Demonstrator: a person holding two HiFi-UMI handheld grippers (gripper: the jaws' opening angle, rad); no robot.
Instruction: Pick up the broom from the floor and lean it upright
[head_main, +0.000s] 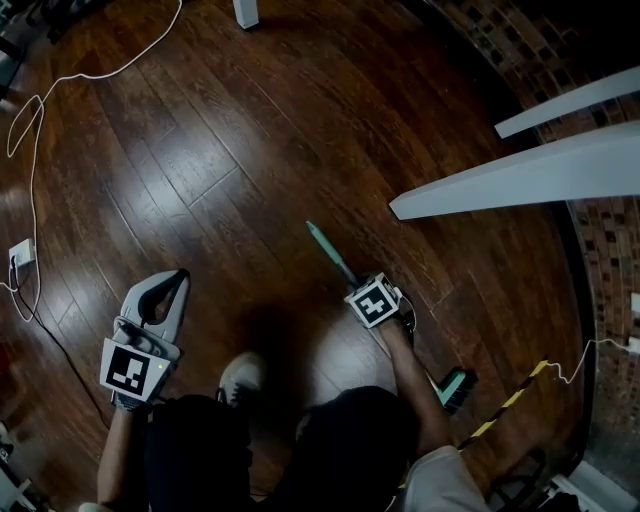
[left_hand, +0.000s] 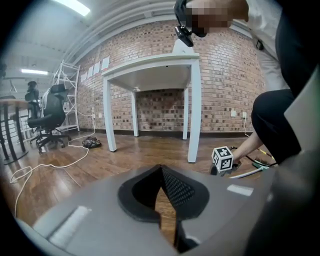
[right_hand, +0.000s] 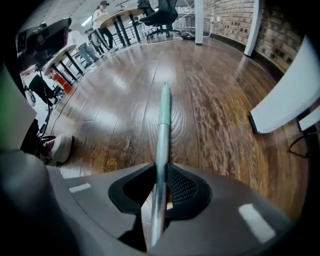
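Note:
The broom lies flat on the dark wooden floor, its teal-tipped handle (head_main: 327, 247) pointing up the head view and its teal head (head_main: 456, 387) near the person's right side. My right gripper (head_main: 378, 303) points steeply down over the middle of the handle. In the right gripper view the silver and teal handle (right_hand: 163, 112) runs between the jaws of the right gripper (right_hand: 160, 169), and both pads press on it. My left gripper (head_main: 168, 290) hangs at the left above the floor, empty, with its fingertips together (left_hand: 161, 168). From the left gripper view the right gripper's marker cube (left_hand: 223, 158) shows low by the floor.
A white table (head_main: 530, 175) stands at the right, with one leg (left_hand: 194, 110) close to the broom, in front of a brick wall. A white cable (head_main: 30, 130) loops over the floor at the left. Yellow-black tape (head_main: 510, 400) and the person's shoe (head_main: 240, 378) lie close by.

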